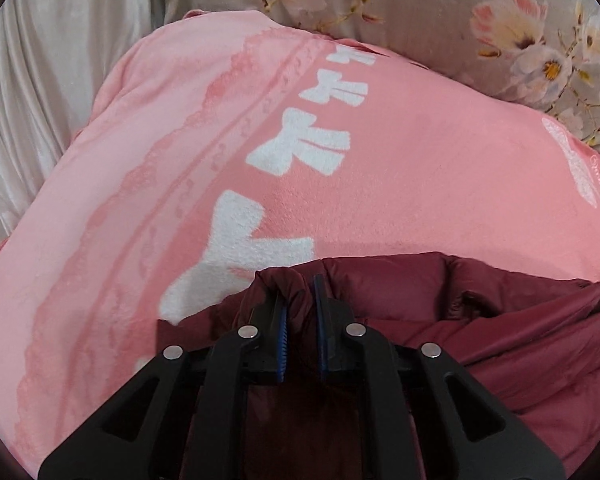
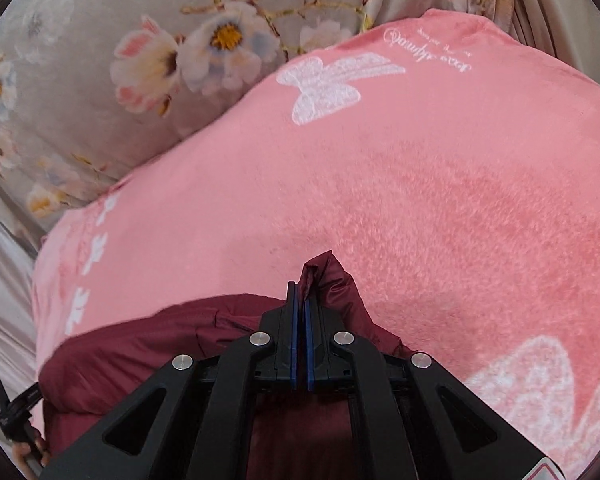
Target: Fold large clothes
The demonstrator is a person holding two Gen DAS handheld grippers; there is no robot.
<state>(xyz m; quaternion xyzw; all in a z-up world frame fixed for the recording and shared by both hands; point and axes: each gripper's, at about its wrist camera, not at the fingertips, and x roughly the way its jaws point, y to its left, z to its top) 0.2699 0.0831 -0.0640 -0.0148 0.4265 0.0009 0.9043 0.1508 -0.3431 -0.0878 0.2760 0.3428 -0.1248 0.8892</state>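
Pink blanket [image 1: 380, 152] covers bed; maroon puffer jacket [image 1: 500, 312] at 6 o'clock, edge clamped in left gripper [image 1: 300, 300] and right gripper [image 2: 302, 304] jaws. Fold barely begun.

A pink fleece blanket [image 1: 400, 168] (white bows printed on it) lies over a grey floral sheet [image 2: 100, 128].

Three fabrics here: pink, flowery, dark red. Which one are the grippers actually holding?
The dark red puffy jacket: both the left gripper and right gripper pinch it. The pink blanket and floral sheet lie underneath.
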